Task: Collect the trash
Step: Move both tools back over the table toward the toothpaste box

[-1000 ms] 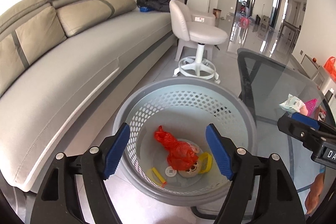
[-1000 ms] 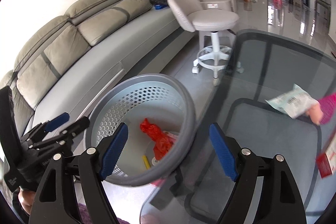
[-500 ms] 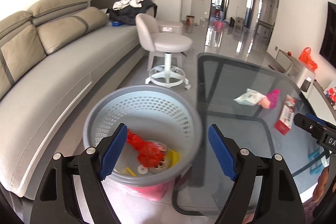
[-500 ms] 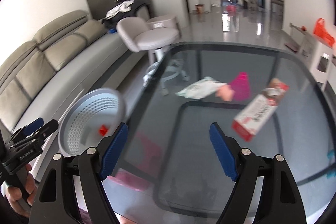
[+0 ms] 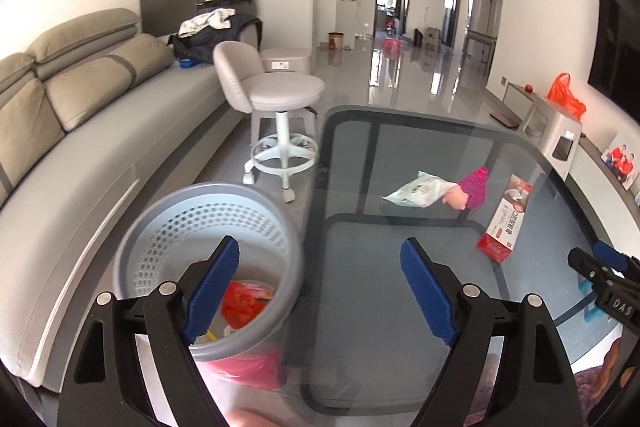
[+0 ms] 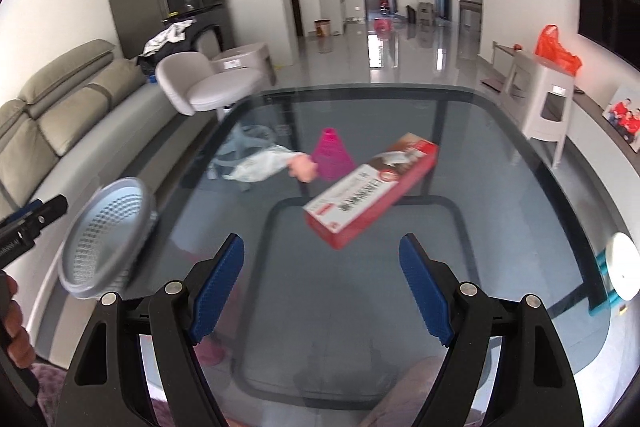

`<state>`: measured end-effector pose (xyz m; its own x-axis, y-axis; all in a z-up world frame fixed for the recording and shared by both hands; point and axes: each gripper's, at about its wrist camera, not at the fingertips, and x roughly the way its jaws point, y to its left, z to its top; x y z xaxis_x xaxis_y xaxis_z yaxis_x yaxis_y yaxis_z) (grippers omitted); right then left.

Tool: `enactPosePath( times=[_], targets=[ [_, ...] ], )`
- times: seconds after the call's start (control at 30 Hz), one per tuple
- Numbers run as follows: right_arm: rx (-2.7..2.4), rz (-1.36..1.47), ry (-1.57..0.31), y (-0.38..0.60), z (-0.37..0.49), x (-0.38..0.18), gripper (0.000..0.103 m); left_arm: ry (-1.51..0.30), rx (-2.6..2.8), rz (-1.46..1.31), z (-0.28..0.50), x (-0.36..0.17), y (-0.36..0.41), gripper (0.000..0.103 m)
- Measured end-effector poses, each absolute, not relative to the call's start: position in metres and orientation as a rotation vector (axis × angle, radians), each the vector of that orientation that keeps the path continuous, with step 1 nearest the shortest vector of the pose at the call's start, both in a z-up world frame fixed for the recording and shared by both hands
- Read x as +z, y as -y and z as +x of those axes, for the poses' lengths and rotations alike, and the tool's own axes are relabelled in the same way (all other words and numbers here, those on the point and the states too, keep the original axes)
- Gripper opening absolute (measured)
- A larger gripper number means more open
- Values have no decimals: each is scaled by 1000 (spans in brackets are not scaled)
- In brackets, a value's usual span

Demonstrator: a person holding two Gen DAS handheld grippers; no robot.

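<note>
On the dark glass table (image 6: pixel 500 163) I count three pieces of trash close together: one long red and white cardboard box (image 6: pixel 370 189), one pink plastic cone with a ribbed surface (image 6: pixel 332 155) and one soft white plastic packet (image 6: pixel 262 167), a little crumpled. A small pale round thing touches the cone; what it is I cannot tell. The box lies flat and slanted, nearest to the right gripper (image 6: pixel 320 289), whose two blue ribbed pads stand wide apart with nothing between them, above the bare glass.

There is one round grey plastic basket with many small holes (image 5: pixel 160 223) on the floor, just beside the table's left edge. Inside lies a crumpled red plastic bag (image 5: pixel 244 307) with some yellow bits. The left gripper (image 5: pixel 320 293) hangs over the basket rim and table edge; its jaws have just been opening wider and they hold nothing.

One grey fabric sofa (image 5: pixel 92 131) and one white round stool with wheels (image 5: pixel 280 107) stand behind.
</note>
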<state>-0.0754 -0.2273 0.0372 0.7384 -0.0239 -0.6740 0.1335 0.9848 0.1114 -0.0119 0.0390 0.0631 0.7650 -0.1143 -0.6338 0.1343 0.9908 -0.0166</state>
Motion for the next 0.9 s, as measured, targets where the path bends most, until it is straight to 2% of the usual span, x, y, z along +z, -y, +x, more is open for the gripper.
enactPosePath(
  times=[0.37, 0.9],
  targets=[
    [-198, 199, -775, 238, -32, -16, 76, -699, -234, 49, 32, 23, 21, 82],
    [-404, 208, -795, 219, 48, -45, 78, -713, -244, 8, 70, -8, 24, 82]
  ],
)
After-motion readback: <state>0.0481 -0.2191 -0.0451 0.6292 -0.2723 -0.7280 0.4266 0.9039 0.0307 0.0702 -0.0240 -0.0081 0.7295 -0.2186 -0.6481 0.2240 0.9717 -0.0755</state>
